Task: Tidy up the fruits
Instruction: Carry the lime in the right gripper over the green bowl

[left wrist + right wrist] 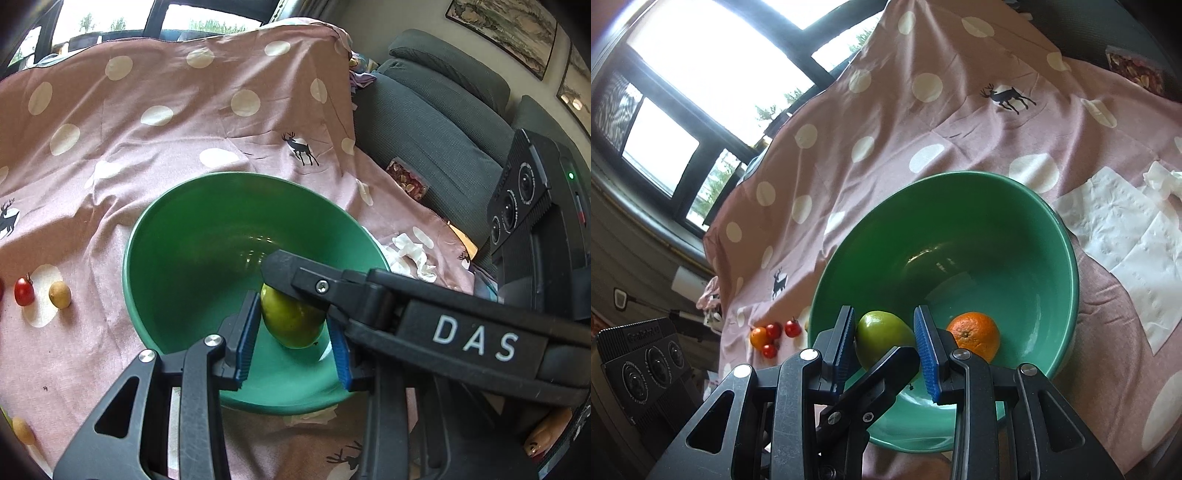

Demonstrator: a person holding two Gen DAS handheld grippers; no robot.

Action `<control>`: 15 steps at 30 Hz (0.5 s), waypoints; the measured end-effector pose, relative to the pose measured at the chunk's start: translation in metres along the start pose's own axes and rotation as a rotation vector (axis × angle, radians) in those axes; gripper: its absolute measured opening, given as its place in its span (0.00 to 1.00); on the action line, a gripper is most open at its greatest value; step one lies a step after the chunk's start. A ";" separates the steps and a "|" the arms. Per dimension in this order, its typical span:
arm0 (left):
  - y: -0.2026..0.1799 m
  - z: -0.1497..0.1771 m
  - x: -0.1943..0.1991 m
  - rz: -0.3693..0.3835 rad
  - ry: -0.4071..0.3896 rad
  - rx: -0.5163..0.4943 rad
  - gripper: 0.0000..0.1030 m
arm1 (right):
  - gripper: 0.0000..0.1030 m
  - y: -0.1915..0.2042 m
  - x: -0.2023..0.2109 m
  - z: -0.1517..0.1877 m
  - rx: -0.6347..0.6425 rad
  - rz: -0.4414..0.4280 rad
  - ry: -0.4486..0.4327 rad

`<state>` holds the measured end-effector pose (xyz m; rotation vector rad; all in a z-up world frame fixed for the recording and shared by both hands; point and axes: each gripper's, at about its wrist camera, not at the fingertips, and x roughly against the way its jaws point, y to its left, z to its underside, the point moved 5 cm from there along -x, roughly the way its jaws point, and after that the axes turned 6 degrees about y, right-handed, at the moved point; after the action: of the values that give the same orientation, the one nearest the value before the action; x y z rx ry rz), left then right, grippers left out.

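A green bowl stands on the pink dotted cloth. A green pear-like fruit lies inside it. My left gripper straddles the fruit with its blue pads apart; the left pad is at the fruit, the right pad clear of it. My right gripper also straddles the fruit, jaws open; one of its fingers crosses over the fruit in the left wrist view. An orange lies in the bowl to the right of the fruit.
Cherry tomatoes and small yellow-brown fruits lie on the cloth left of the bowl. White paper towels lie to the right. A grey sofa stands beyond the cloth's right edge, with a snack packet.
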<state>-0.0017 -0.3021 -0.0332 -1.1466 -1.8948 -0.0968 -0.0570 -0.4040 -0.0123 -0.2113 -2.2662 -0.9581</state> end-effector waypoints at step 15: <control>0.002 0.001 -0.007 0.026 0.018 0.013 0.34 | 0.34 -0.004 -0.002 0.000 -0.016 0.033 0.011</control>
<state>0.0001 -0.3048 -0.0395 -1.1575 -1.8615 -0.0802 -0.0564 -0.4067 -0.0160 -0.2497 -2.2393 -0.9576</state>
